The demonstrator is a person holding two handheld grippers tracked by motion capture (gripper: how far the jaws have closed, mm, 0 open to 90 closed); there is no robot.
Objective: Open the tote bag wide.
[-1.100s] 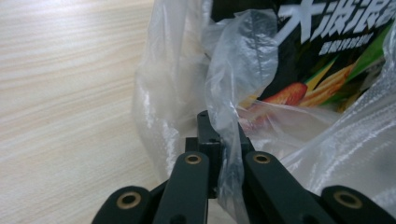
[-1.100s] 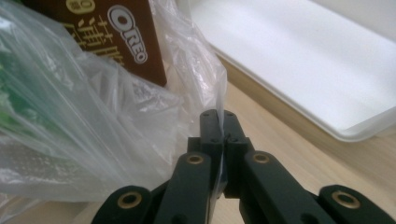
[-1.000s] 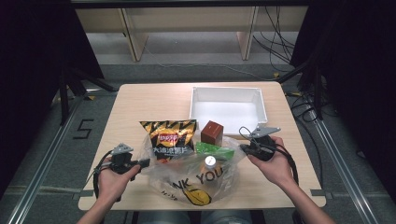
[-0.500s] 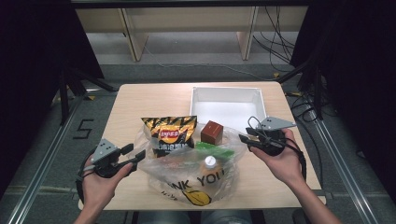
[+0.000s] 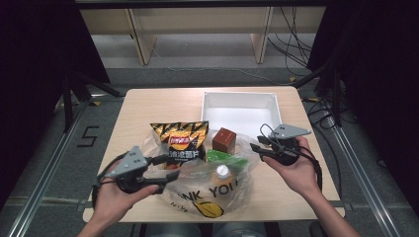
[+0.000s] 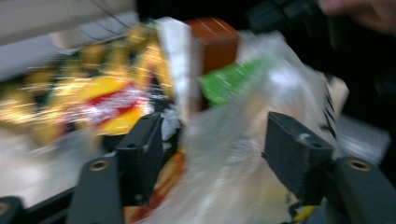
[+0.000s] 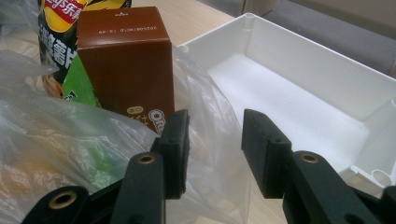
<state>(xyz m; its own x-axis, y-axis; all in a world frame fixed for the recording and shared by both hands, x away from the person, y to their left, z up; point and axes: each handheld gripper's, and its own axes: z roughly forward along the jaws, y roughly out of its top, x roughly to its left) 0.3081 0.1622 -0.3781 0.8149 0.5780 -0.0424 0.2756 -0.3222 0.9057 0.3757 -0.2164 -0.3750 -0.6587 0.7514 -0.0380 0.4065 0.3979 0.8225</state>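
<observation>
A wooden counter [image 5: 148,106] fills the middle of the high view, seen from above, with a person's two hands coming in from the bottom edge.

At lower left, the left claw [image 5: 160,174] sits in the person's left hand [image 5: 112,198], pointing right toward a clear plastic bag [image 5: 217,190]. Its jaws have just been opening and now stand wide. In the blurred left gripper view, the left claw [image 6: 212,154] has bag film [image 6: 233,158] lying in the gap between its jaws; the pads do not press on it.

In the centre of the high view, the bag lies crumpled on the near half of the counter, printed with dark letters and a yellow mark. A chip bag [image 5: 180,140], black and yellow with a red label, stands at its upper left. A green packet [image 5: 225,157] and a bottle cap [image 5: 223,170] show through the plastic. A brown box [image 5: 224,139] stands upright just right of the chip bag, touching the bag's upper edge.

At upper right of centre, a white tray [image 5: 240,97] sits on the far half of the counter.

At right, the right claw [image 5: 256,147] is held in the right hand [image 5: 296,170], pointing left at the bag's right edge. In the right gripper view, the right claw [image 7: 215,140] is partly open, with a moderate gap. Thin bag film [image 7: 208,116] hangs in the gap, not pinched. The brown box [image 7: 128,60] stands just behind the left jaw, and the white tray [image 7: 299,60] lies at upper right.
</observation>
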